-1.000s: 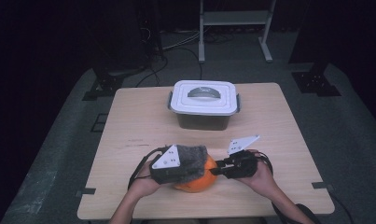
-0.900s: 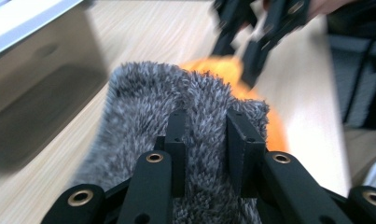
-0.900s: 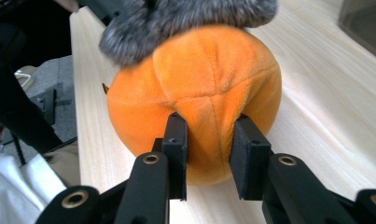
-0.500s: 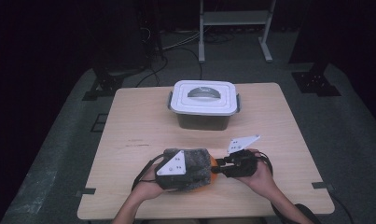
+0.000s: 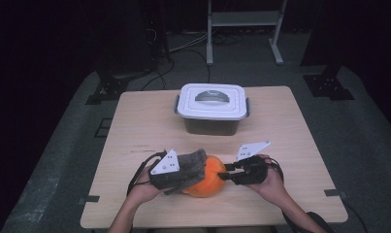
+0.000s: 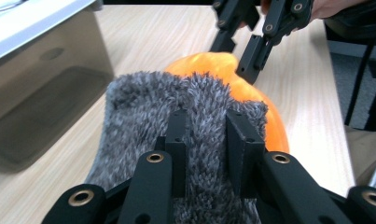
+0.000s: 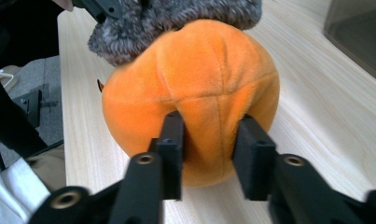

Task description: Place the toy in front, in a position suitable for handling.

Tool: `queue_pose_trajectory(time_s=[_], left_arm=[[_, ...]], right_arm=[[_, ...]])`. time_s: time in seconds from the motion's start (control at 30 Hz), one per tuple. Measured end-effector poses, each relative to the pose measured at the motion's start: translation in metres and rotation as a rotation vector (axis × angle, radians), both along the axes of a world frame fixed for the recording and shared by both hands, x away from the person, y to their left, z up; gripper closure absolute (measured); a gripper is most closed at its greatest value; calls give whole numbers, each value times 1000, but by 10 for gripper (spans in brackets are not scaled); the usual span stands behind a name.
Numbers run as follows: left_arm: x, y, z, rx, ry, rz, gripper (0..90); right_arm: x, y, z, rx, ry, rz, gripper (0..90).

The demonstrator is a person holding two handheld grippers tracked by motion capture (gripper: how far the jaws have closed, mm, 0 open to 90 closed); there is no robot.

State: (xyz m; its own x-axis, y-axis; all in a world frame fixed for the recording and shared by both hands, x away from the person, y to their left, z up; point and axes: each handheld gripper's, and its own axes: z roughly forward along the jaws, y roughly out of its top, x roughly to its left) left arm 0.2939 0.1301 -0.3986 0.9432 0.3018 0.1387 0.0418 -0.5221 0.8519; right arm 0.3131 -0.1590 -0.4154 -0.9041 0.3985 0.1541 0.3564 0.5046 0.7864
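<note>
- My left gripper (image 6: 206, 140) is clamped on the fuzzy grey fabric piece (image 5: 183, 169), which drapes the left top of the round orange plush ball (image 5: 206, 177) at the near edge of the wooden table (image 5: 290, 145).
- My right gripper (image 7: 209, 140) meets the ball's right side; its jaws have just been opening, still pinching a plush fold.
- A second ago the fabric lay lower; now it caps the ball.
</note>
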Motion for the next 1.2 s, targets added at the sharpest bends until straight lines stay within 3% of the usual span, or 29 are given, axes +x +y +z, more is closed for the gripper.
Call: queue_pose_trajectory(time_s=[0.07,0.13,0.23,0.3,0.33,0.4,0.5,0.57,0.6,0.7,0.73,0.77,0.87,0.93,1.1,1.2], left_arm=[[0,-2,-1,21,1,-2,728],[1,-1,-3,11,33,-19,728],[1,0,-4,-5,64,-34,728],[1,-1,-4,-23,74,-35,727],[0,-3,-1,-52,74,-33,727],[-1,-5,3,-69,69,-34,728],[-4,-11,14,-160,57,-23,727],[-5,-17,17,-154,43,-20,727],[-7,-21,14,-112,28,-9,727],[-3,-20,9,-102,42,9,728],[2,-13,6,-81,42,45,728],[2,-13,6,-81,42,45,729],[13,3,-5,-110,113,94,730],[14,7,-9,-124,137,87,733],[11,4,-8,-116,147,58,732],[10,-1,-9,-120,162,30,732]], right_arm=[[1,-1,-1,15,17,20,546],[6,-5,-5,56,70,53,454],[7,-3,-6,56,72,54,436],[6,0,-7,41,47,46,482],[3,1,-4,6,18,46,575],[2,1,-3,0,6,55,600],[-8,8,3,-5,-38,106,620],[-16,15,6,-25,-82,135,621],[-18,16,6,-31,-95,139,623],[-18,16,4,-63,-114,140,646],[-15,13,3,-70,-102,121,662],[-15,13,3,-70,-102,121,662],[-9,7,1,-55,-73,94,649],[-5,6,0,-37,-55,86,574],[1,4,-1,23,92,131,343],[1,9,-4,12,111,120,337]])
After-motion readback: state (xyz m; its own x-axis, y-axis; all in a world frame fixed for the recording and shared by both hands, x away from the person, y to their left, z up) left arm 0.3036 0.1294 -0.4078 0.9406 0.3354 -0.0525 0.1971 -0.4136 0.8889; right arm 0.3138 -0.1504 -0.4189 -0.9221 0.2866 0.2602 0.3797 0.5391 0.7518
